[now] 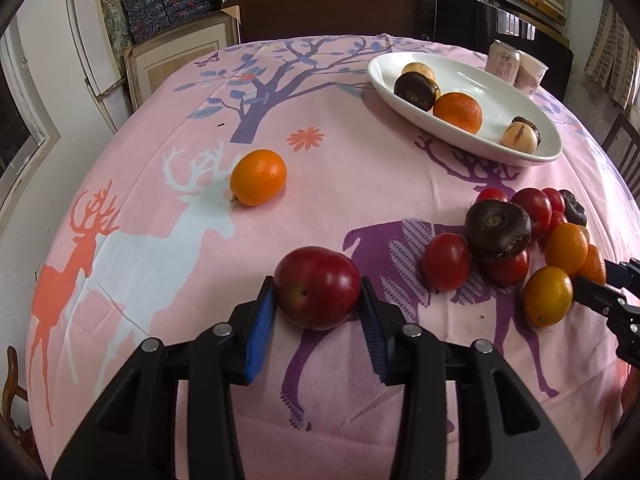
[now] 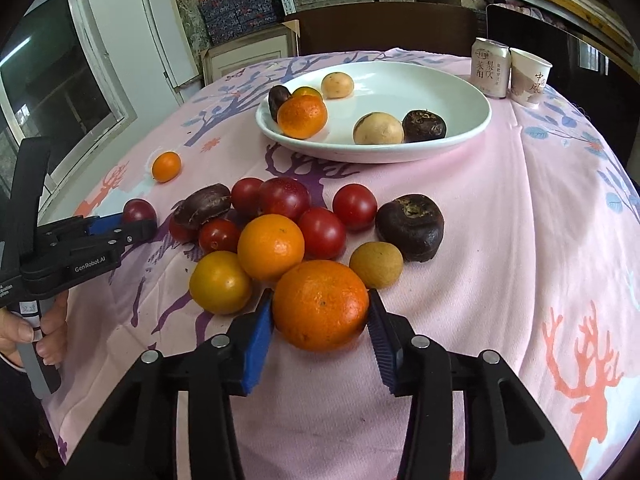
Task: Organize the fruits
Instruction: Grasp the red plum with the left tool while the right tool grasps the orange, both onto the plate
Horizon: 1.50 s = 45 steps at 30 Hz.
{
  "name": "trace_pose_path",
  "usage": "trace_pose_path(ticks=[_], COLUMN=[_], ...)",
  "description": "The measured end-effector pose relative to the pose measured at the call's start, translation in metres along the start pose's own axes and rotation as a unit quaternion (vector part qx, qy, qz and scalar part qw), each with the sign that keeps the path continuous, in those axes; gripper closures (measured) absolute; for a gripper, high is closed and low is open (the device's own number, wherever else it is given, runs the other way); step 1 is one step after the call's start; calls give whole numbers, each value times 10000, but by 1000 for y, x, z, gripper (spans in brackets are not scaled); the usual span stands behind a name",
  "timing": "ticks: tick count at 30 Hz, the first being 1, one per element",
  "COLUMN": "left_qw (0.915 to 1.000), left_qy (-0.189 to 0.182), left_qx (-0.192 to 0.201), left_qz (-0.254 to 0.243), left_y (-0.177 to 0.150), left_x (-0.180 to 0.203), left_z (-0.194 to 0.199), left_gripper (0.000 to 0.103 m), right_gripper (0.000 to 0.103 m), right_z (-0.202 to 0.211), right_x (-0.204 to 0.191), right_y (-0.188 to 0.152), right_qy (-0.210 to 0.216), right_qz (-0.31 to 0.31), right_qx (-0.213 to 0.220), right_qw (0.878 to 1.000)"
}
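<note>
On the pink tablecloth (image 1: 360, 184), the left gripper (image 1: 318, 300) has its pads against both sides of a red plum (image 1: 318, 286), set apart from the heap, probably for lifting. Further right, the right gripper (image 2: 320, 316) clasps a large orange (image 2: 320, 304) at the pile's near edge. Beyond waits the white plate (image 2: 460, 92), already holding 6 fruits, the likely destination.

— How many vessels are there?
— One white plate (image 2: 460, 80), one can (image 2: 490, 68), one paper cup (image 2: 530, 80).
— And dark fruits (image 2: 424, 125)?
— Four: two on the plate, two nearer on the cloth (image 2: 500, 220).
</note>
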<state>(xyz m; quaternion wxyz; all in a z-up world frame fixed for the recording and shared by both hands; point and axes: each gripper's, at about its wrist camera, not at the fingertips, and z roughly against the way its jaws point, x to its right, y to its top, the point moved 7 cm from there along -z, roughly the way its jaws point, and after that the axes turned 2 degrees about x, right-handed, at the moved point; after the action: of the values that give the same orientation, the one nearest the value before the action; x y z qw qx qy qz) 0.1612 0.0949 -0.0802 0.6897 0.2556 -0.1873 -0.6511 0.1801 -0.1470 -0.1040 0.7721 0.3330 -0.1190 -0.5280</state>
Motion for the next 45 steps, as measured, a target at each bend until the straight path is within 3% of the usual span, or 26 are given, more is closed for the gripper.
trace_pose_path(ticks=[4, 9, 15, 18, 22, 28, 35, 41, 42, 44, 45], left_qw=[9999, 9988, 9929, 9897, 9863, 9898, 9932, 9942, 9938, 9931, 9931], left_qy=[-170, -163, -401, -554, -598, -617, -619, -531, -501, -334, -283], left_qx=[-11, 383, 995, 1151, 1292, 923, 506, 258, 310, 449, 511], left_qz=[-16, -271, -511, -653, -833, -896, -840, -902, -947, -1033, -1020], left_y=[0, 10, 47, 74, 116, 162, 187, 188, 187, 189, 189], left_x=[3, 13, 42, 66, 98, 132, 143, 148, 149, 150, 149], left_z=[7, 43, 97, 108, 95, 24, -45, -82, -82, -80, -76], left_gripper=[63, 63, 63, 63, 63, 63, 63, 61, 58, 28, 24], right_gripper=[58, 58, 58, 58, 58, 58, 58, 56, 54, 44, 44], right_z=[14, 60, 118, 122, 101, 38, -18, -51, -53, -54, -54], right_x=[-1, 0, 6, 8, 14, 37, 51, 49, 49, 51, 52], right_y=[-1, 8, 44, 66, 91, 116, 137, 139, 139, 139, 138], right_qy=[34, 108, -197, -400, -483, -578, -677, -705, -741, -844, -821], right_qz=[57, 149, 448, 649, 681, 553, 739, 1052, 1087, 1113, 1067], right_qx=[208, 746, 1784, 2011, 2011, 1505, 1189, 887, 895, 942, 927], right_qw=[9998, 9970, 9827, 9766, 9760, 9854, 9878, 9880, 9873, 9857, 9866])
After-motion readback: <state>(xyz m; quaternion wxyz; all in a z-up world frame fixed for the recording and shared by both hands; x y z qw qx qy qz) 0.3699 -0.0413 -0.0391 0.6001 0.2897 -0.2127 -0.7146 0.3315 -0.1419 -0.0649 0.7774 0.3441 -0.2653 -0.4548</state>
